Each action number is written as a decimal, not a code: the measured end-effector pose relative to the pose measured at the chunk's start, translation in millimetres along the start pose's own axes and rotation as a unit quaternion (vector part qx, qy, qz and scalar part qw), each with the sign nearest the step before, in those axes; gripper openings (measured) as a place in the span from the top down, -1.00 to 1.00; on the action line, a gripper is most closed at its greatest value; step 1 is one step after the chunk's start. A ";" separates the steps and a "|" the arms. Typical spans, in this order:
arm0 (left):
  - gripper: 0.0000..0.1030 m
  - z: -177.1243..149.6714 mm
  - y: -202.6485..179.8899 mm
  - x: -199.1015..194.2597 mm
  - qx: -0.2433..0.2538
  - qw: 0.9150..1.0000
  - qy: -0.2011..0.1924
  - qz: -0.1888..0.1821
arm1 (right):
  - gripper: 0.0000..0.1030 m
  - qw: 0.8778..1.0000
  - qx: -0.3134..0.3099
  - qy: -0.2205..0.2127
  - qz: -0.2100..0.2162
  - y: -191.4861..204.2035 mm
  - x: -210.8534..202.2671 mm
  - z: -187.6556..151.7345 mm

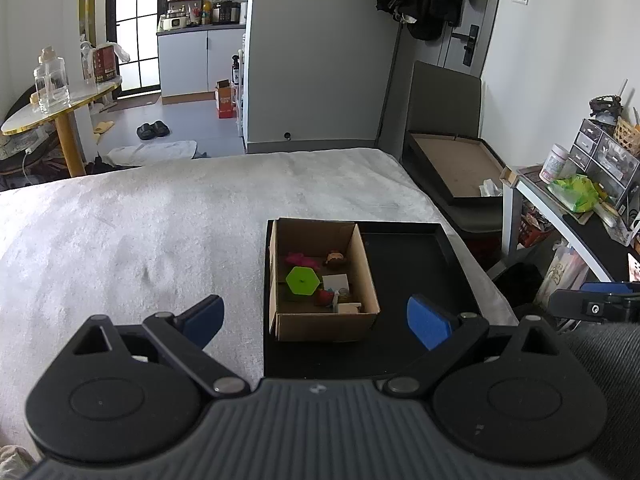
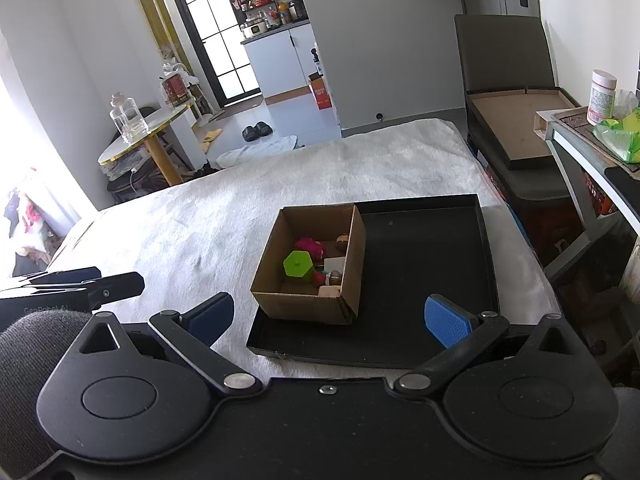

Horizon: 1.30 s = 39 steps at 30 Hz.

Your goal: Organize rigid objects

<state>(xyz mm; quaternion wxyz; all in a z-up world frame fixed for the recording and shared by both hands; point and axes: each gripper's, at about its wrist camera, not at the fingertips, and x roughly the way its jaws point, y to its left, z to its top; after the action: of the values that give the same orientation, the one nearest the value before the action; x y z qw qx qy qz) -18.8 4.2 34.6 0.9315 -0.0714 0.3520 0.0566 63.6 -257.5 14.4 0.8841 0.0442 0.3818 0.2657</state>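
Hovering short of the black tray (image 1: 420, 264), both grippers hang with jaws wide apart, nothing held. Cardboard box (image 1: 320, 312) sits in the tray's left half on the white blanket (image 1: 140, 216), its long axis running away from the person. Small items lie inside it: green hexagonal piece (image 1: 303, 280), pink thing (image 1: 298, 258), others too small to name. Left gripper (image 1: 316, 320) faces the box head-on; right gripper (image 2: 330, 314) sees it slightly left of centre. Left looks nearer.
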 end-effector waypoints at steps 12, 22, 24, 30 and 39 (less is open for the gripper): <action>-0.89 -0.1 1.3 -0.4 -0.002 1.000 0.001 0.001 | -1.00 1.000 0.000 0.000 0.000 -2.6 0.8 -1.3; -0.89 0.2 1.2 0.4 -0.002 1.000 0.002 -0.001 | -1.00 1.000 0.001 0.000 0.000 -4.0 0.9 -2.1; -0.89 0.2 0.8 1.2 -0.001 1.000 0.002 -0.002 | -1.00 1.000 0.002 0.001 0.001 -6.0 0.6 -2.3; -0.89 0.4 0.7 4.2 -0.001 1.000 0.005 -0.012 | -1.00 1.000 -0.003 0.004 0.001 -5.2 1.6 -0.2; -0.89 -1.2 0.4 13.7 0.004 0.999 0.003 -0.034 | -1.00 1.000 -0.013 0.008 -0.001 0.1 11.3 0.8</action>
<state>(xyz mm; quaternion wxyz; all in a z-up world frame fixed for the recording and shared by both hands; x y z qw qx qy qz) -9.4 5.2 24.6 0.9320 -0.0798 0.3527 0.0237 70.5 -251.6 7.6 0.8819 0.0300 0.3853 0.2700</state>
